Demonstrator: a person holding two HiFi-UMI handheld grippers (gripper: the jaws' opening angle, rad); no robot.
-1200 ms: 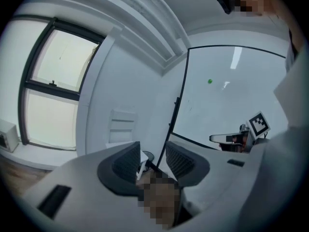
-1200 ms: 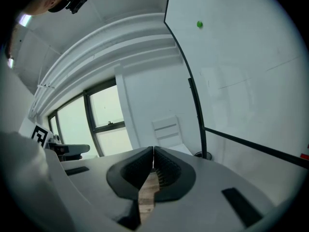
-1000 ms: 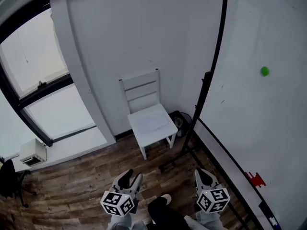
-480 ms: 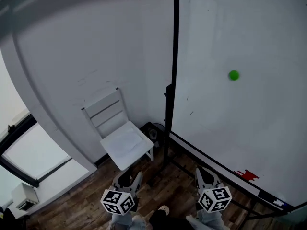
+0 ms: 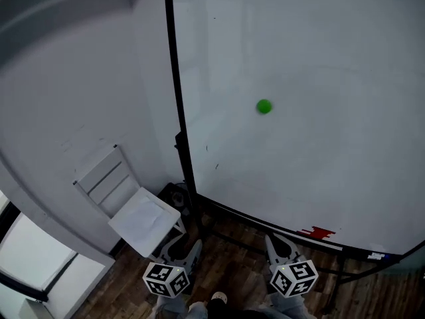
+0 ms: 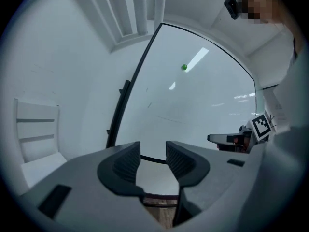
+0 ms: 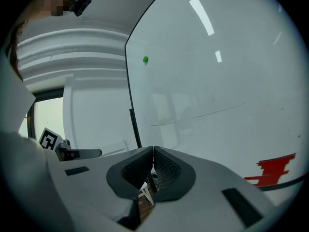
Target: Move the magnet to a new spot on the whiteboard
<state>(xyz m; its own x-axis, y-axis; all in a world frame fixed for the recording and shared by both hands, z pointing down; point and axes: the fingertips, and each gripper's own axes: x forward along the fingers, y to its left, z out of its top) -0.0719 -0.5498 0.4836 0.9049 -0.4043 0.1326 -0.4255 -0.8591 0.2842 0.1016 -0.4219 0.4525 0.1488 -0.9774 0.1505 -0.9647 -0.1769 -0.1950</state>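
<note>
Head view: over the last second the person had turned away from the window point(image 5: 33, 264) and toward the whiteboard point(image 5: 332, 52), which filled most of the picture instead of sitting at its right edge. The small green magnet point(image 5: 264, 106) had shifted from the far right of the view to near its middle. It was stuck on the board's face, high up, with bare white surface all around it. The white chair point(image 5: 136, 211) had slid to the lower left, just beside the board's black frame point(image 5: 178, 98). A red item point(image 5: 316, 232) lay at the board's lower edge, right of the magnet and well below it.

Both grippers stayed low at the near edge of the view, well apart from the magnet. The left gripper point(image 5: 184, 250) had its jaws apart with nothing between them. The right gripper point(image 5: 280, 244) had its jaws closed together, pinching nothing.

The magnet looked untouched, so the task appeared to be at the approach stage. The turn had put the magnet in front of the person, and a reach up to it probably came next, most readily with the open left jaws
</note>
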